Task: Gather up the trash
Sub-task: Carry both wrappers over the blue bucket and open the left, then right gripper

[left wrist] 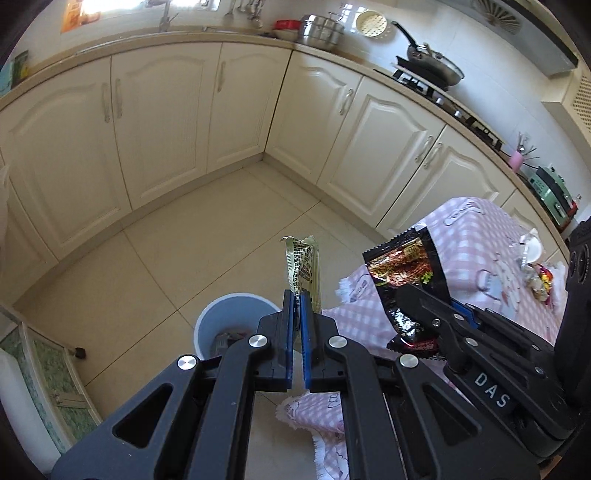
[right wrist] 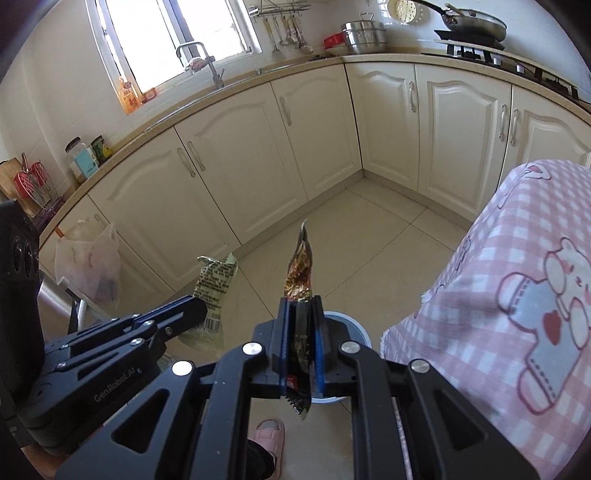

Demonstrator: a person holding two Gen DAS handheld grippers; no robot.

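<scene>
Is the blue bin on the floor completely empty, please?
No, some dark trash already lies at the bottom of the blue bin in the left wrist view.

A home kitchen: cream cabinets point(right wrist: 229, 155) line an L-shaped counter with a sink tap point(right wrist: 207, 62), a gas hob point(left wrist: 424, 83) bearing a frying pan point(left wrist: 436, 64), and what appear to be hanging utensils point(right wrist: 288, 33).

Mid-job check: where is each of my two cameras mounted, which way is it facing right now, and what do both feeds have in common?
Left wrist: on the left tongs, angled down at the floor and blue bin; they pinch a pale green wrapper; the right tongs show alongside.
Right wrist: on the right tongs, angled down at the same bin; they pinch a dark snack bag; a pink slipper shows.
Shared: bin, both wrappers, cream cabinets, pink checked cloth.
</scene>
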